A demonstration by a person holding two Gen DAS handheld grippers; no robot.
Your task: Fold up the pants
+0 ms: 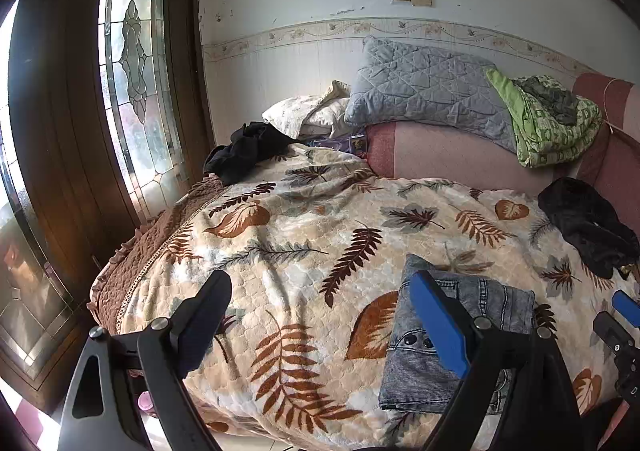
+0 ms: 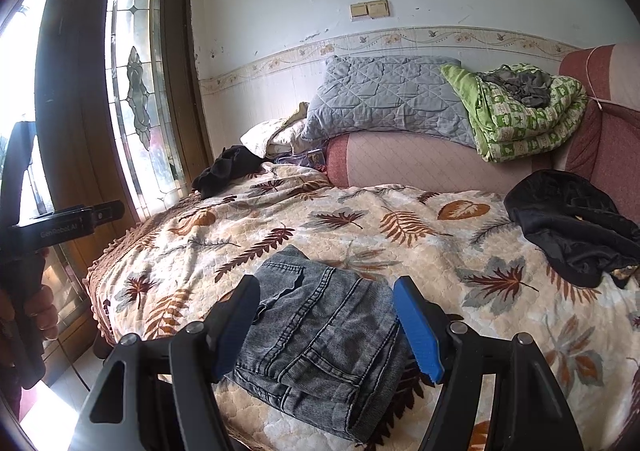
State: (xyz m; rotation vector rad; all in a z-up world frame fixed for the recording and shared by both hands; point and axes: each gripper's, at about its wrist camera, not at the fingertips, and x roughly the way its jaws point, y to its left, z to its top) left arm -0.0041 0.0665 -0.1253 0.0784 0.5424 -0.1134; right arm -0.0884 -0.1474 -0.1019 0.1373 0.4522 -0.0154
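Observation:
The grey denim pants (image 2: 320, 335) lie folded into a compact bundle on the leaf-patterned blanket (image 2: 400, 227), near the bed's front edge. They also show in the left wrist view (image 1: 448, 335), at lower right. My right gripper (image 2: 326, 291) is open, with its fingers either side of the bundle and just above it, holding nothing. My left gripper (image 1: 320, 287) is open and empty over bare blanket (image 1: 304, 235), to the left of the pants. Its right finger overlaps the pants' left edge in view. The left gripper's body shows at the left edge of the right wrist view (image 2: 68, 219).
A black garment (image 2: 572, 227) lies on the blanket at right, another black garment (image 2: 228, 169) at the far left corner. A grey quilted pillow (image 2: 384, 95) and a green folded quilt (image 2: 524, 115) rest on the pink headboard. A wooden door with leaded glass (image 2: 136, 91) stands left.

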